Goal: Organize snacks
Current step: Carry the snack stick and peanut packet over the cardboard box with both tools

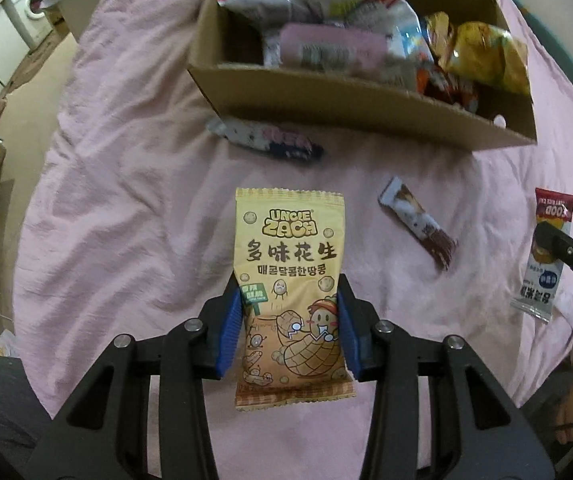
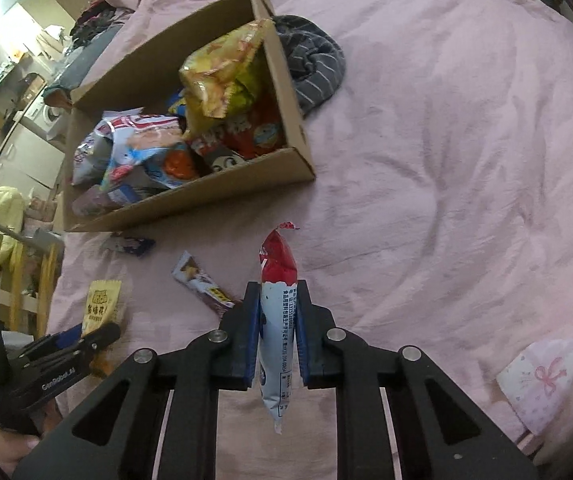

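Left wrist view, centre: the left gripper [image 1: 290,320] is closed on the lower half of one yellow peanut packet [image 1: 288,264], printed "UNCLE ZACH" with cartoon peanuts, its blue pads pressing both side edges. Right wrist view, centre: the right gripper [image 2: 277,336] is clamped on one red-and-white snack sachet [image 2: 277,320], held edge-on, red end pointing away. Both packets are held over the pink bedsheet [image 1: 126,200]. Two snacks lie loose on the sheet: one brown-and-white bar [image 1: 418,222] at centre right and one white-and-navy wrapper [image 1: 266,140] just beside the front wall of one cardboard box [image 1: 326,100], upper centre, which is filled with assorted packets, among them a crumpled yellow bag [image 1: 482,56].
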